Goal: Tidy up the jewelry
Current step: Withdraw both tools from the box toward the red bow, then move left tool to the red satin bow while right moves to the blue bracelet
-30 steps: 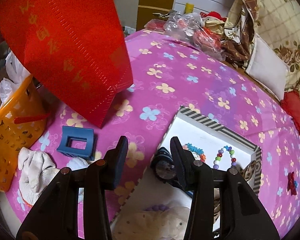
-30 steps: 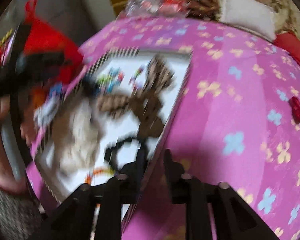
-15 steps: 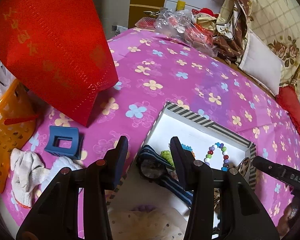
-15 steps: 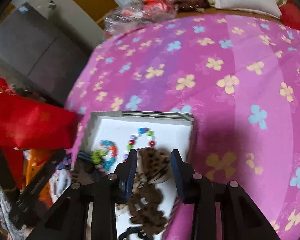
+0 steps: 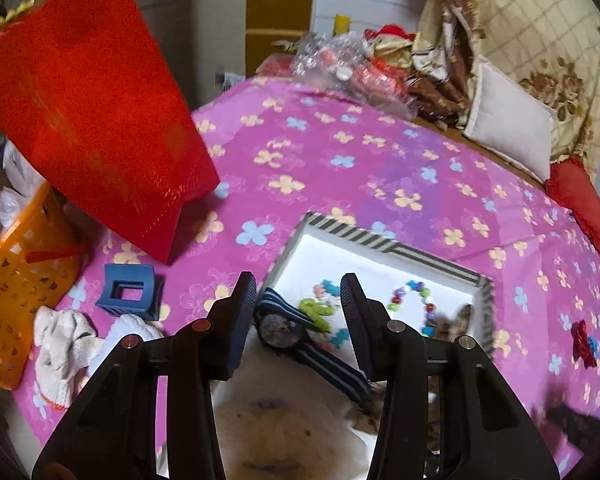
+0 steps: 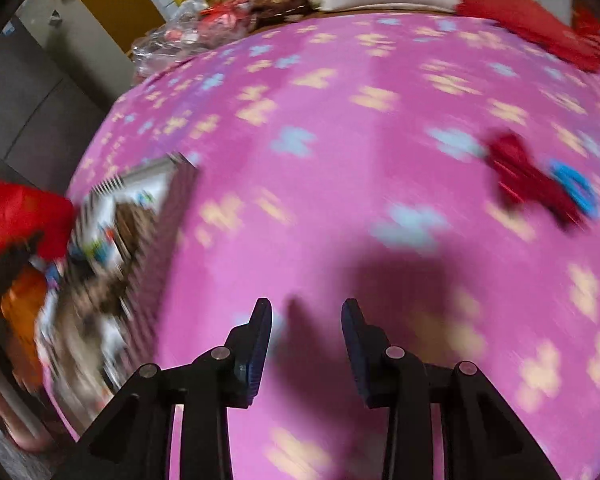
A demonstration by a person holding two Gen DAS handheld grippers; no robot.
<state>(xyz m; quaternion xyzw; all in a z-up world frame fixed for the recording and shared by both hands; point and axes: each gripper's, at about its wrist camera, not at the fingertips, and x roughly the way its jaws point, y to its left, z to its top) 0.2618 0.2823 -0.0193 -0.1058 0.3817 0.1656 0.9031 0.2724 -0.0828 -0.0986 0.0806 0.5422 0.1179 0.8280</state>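
Left gripper (image 5: 298, 300) jaws apart, empty, over watch (image 5: 284, 330) in striped box (image 5: 384, 242). Right gripper (image 6: 306, 320) jaws had just been closing, apart, empty, above pink bedspread (image 6: 340, 160); red bow (image 6: 528, 178), seemingly, blurred nearby.

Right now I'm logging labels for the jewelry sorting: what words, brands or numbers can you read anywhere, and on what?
None can be read.
Red bag: gold marks, too blurred to read.
Watch face: too small and dark to read.
Striped box: stripes only, no text.
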